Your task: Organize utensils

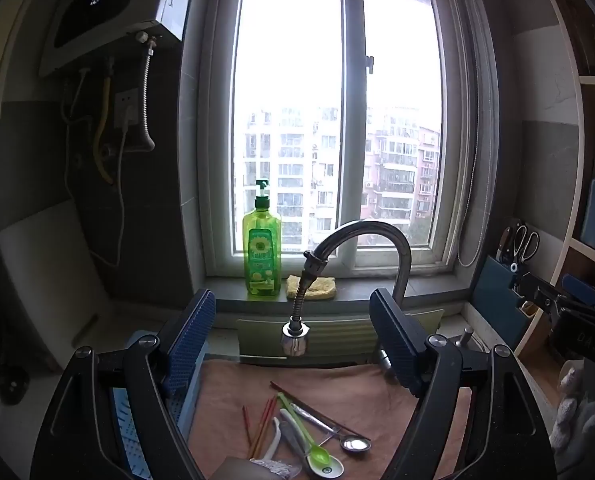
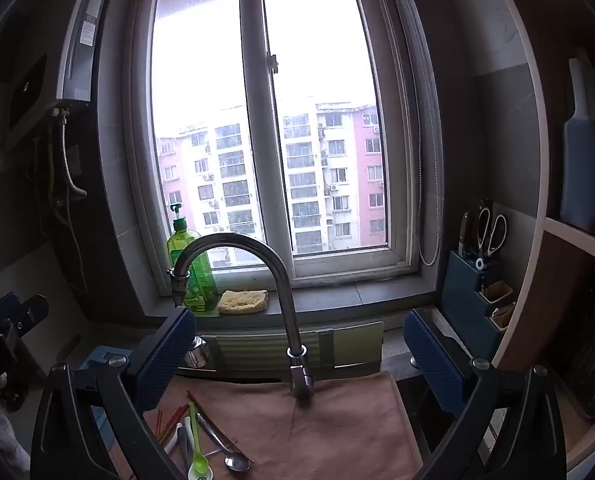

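A heap of utensils lies on a pinkish-brown towel (image 1: 361,392) over the sink: red chopsticks (image 1: 261,428), a green spoon (image 1: 309,436), a metal spoon (image 1: 347,438), a white spoon (image 1: 329,470) and dark chopsticks. My left gripper (image 1: 293,300) hangs open above and behind them, nothing between its blue pads. In the right wrist view the same utensils (image 2: 201,440) sit at the lower left on the towel (image 2: 337,420). My right gripper (image 2: 299,318) is open and empty, well above the cloth. Each gripper shows at the edge of the other's view.
A curved faucet (image 2: 281,280) with a hose head rises mid-sink. On the window sill stand a green soap bottle (image 1: 262,252) and a yellow sponge (image 1: 313,286). A blue holder with scissors and cups (image 2: 485,280) stands right. A light blue perforated tray (image 1: 137,432) lies left.
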### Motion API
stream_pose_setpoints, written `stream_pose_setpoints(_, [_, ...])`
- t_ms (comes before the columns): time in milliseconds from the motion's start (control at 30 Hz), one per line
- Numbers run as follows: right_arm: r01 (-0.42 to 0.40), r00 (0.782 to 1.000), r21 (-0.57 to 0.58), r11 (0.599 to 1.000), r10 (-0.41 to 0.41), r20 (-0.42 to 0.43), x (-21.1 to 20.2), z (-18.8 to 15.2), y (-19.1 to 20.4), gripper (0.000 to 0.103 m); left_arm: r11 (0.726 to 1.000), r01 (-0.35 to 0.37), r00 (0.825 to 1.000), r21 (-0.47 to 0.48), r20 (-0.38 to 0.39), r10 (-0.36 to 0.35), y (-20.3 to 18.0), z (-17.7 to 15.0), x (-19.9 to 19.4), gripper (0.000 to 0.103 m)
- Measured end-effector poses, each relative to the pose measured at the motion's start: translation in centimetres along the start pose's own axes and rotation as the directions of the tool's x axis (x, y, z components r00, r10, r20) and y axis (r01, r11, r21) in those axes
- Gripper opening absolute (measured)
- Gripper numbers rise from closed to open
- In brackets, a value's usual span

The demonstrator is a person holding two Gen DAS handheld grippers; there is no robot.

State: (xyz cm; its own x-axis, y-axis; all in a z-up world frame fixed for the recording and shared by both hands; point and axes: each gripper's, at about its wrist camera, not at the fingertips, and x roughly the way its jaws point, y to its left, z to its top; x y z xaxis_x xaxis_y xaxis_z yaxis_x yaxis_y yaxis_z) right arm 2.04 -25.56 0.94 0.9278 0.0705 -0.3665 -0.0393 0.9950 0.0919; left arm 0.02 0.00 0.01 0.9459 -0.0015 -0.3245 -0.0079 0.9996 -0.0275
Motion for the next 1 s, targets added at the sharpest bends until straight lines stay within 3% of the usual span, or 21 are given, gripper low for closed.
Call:
stream_pose_setpoints(533, [0.033,0.999,-0.017,0.999,-0.033,0.004,0.2,0.1,0.3,0.102,1.000,0.018,1.000,-0.015,-0.003,-0.018,-0.3,-1.3,0.4,0.079])
stream_pose_setpoints(1000, [0.038,0.999,-0.011,0.999,-0.038,0.010,0.5,0.3,0.4,0.102,1.000,0.020,1.000,-0.017,-0.014,-0.021,-0.5,-0.5,0.9,0.079])
